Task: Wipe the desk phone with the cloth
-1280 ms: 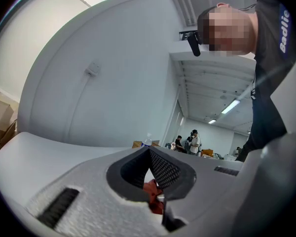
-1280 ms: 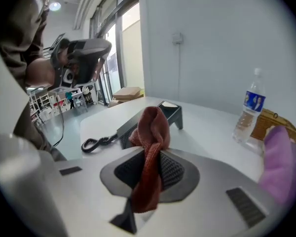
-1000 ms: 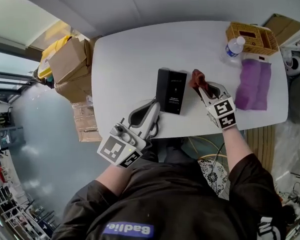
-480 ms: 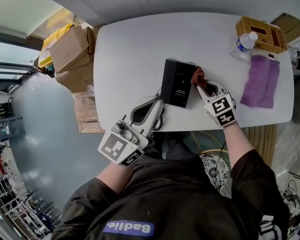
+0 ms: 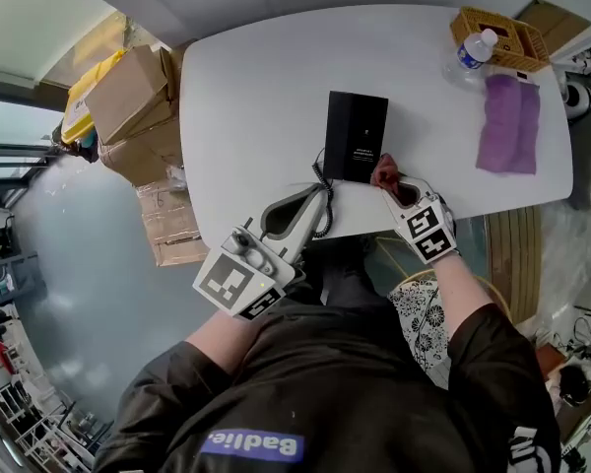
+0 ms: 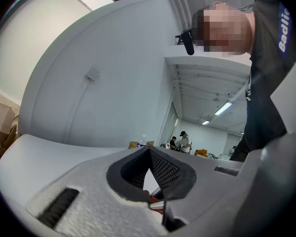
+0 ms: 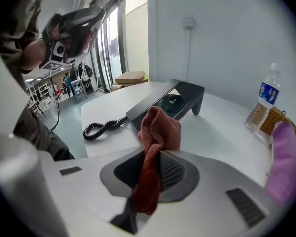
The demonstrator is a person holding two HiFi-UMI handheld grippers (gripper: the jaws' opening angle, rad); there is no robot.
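The left gripper (image 5: 310, 203) is at the white table's (image 5: 256, 87) near edge beside the coiled cord (image 5: 322, 197), its jaws closed together on nothing. Right of it sits the black desk phone (image 5: 355, 136), and the right gripper (image 5: 392, 187) pinches the rust-red cloth (image 5: 383, 172) at the phone's near right corner

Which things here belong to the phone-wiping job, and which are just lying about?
In the job: desk phone, its coiled cord, red cloth held by the right gripper.

Lying about: purple cloth, water bottle, wicker basket, cardboard boxes.
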